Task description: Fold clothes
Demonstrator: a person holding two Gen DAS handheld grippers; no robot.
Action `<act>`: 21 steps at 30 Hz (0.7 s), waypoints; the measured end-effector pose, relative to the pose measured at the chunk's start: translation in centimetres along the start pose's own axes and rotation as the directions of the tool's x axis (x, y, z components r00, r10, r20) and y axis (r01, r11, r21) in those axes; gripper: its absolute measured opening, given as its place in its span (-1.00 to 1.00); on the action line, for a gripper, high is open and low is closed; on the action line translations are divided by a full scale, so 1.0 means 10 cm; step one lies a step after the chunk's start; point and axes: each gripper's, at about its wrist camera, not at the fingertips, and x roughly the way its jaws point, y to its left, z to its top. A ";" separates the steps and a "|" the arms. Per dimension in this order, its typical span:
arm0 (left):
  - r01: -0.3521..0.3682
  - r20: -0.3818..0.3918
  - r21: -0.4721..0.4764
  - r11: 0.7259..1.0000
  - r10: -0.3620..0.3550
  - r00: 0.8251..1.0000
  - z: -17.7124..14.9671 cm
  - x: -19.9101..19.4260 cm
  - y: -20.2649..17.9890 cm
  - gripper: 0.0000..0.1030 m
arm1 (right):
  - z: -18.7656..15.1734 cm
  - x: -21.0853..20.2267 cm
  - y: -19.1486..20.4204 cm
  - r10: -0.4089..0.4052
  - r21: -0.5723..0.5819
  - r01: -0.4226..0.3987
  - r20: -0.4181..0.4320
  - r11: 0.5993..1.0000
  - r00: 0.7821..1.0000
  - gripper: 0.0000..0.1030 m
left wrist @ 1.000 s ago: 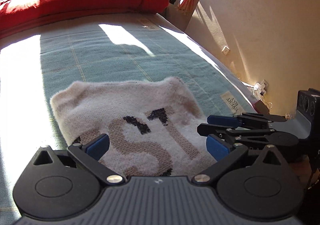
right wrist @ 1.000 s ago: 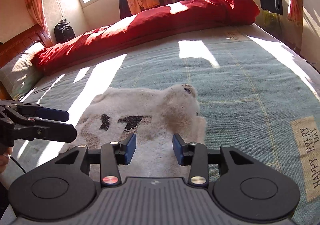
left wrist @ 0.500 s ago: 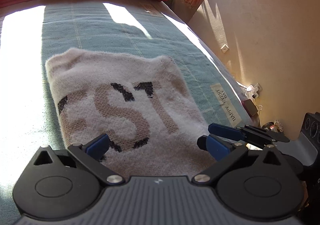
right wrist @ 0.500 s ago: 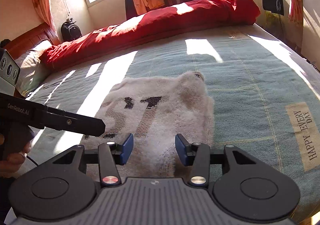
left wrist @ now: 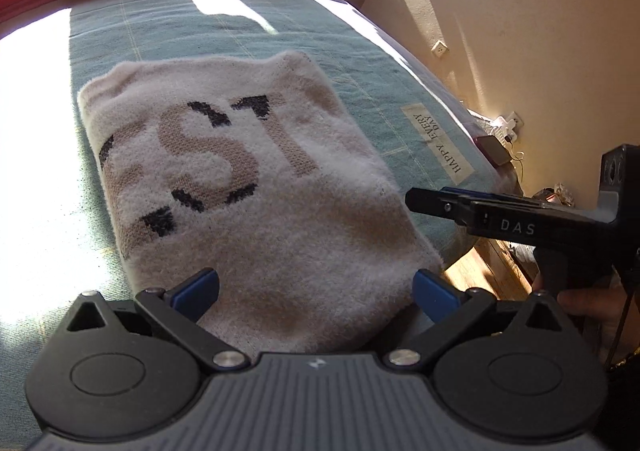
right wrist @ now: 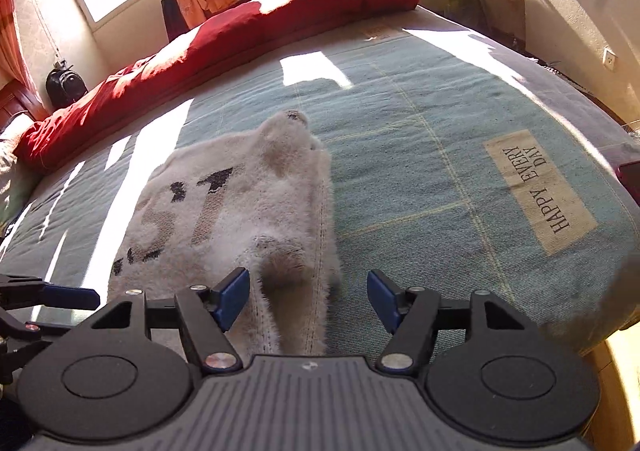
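A red duvet [right wrist: 224, 39] lies along the bed's [right wrist: 420, 123] far edge. The folded sweater [left wrist: 248, 187] rests near the front edge. Left gripper [left wrist: 316, 291] and right gripper [right wrist: 308, 301] both spread wide, holding nothing.

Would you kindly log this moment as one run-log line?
left claw: open, empty | right claw: open, empty | fuzzy white lettered sweater: folded, on teal bedspread

A bed [right wrist: 420, 123] covered in a teal quilted spread is seen, on which a folded fluffy white sweater [left wrist: 248, 187] is laid, with a red duvet [right wrist: 224, 39] heaped at its far edge.
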 end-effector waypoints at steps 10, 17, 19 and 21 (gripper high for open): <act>0.036 0.007 0.010 0.999 -0.037 0.999 0.18 0.03 -0.17 0.98 | -0.15 -0.01 -0.33 -0.017 0.129 0.020 -0.025 0.991 1.000 0.55; 0.071 0.045 0.051 0.996 -0.073 0.996 0.65 0.25 -0.46 0.98 | -0.25 0.16 -0.58 0.002 0.217 0.015 -0.075 0.976 0.997 0.62; 0.124 0.029 0.047 0.991 -0.125 0.992 0.69 0.41 -0.54 0.98 | -0.26 0.19 -0.64 -0.002 0.227 0.021 -0.082 0.974 0.997 0.62; 0.151 -0.014 0.010 0.988 -0.151 0.988 0.70 0.61 -0.54 0.98 | -0.27 0.20 -0.70 -0.005 0.240 0.025 -0.085 0.970 0.996 0.62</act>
